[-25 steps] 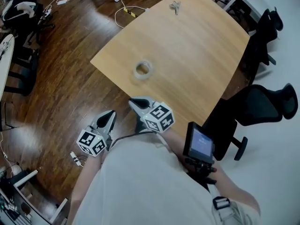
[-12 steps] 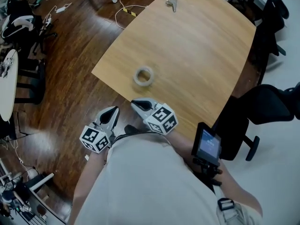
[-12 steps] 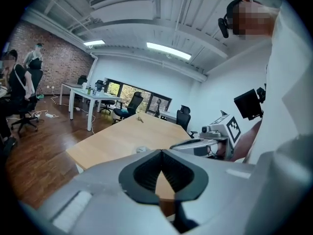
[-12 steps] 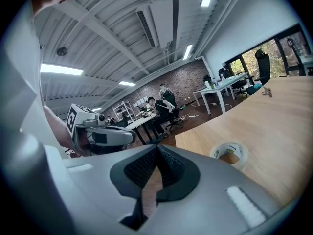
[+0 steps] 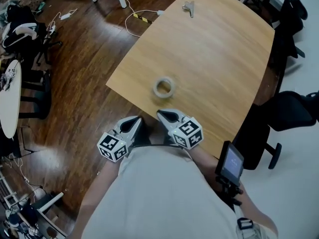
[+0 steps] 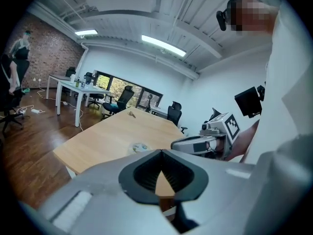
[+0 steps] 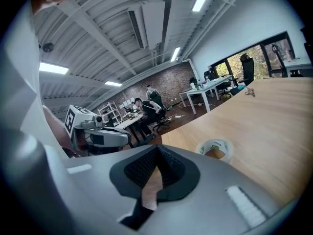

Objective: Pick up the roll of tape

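The wooden table [image 5: 219, 54] is lying ahead; the left gripper [image 5: 135, 121] and right gripper [image 5: 165, 115] are hovering at its near edge, jaws closed together, holding nothing; the roll of tape [image 5: 163, 87] is sitting flat just beyond them, untouched; the whole pickup is awaiting doing.

Both grippers came closer to the near edge of the table [image 5: 214, 59]. The left gripper [image 5: 135, 119] moved in toward the right gripper [image 5: 163, 114], so the gap between them narrowed. The right gripper's tip ended about at that edge, nearer the roll of tape [image 5: 163, 87] than before.
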The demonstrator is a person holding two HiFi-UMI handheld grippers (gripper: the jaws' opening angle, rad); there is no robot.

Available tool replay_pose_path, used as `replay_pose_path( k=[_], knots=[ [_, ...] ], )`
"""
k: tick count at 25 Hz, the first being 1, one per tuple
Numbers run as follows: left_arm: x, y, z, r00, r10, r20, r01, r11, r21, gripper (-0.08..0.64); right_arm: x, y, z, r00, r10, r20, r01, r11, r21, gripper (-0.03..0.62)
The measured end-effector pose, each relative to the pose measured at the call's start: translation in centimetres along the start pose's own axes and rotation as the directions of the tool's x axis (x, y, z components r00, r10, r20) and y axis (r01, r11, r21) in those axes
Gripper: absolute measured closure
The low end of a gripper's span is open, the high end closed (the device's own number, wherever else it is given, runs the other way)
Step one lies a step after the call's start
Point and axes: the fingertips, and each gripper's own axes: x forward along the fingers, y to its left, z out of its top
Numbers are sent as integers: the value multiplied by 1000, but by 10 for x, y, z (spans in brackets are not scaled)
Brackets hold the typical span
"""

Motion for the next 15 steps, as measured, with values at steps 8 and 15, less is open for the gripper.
replay_pose_path(
  k=[8, 15],
  knots=[
    [3, 35, 18, 984, -169, -54, 174, 979, 103, 555, 30, -5, 14, 988, -157, 0, 157, 987, 22, 586],
    [-9, 76, 12, 951, -282, -129, 299, 945, 133, 555, 44, -2, 18, 950, -312, 13, 310, 949, 57, 584]
  ],
)
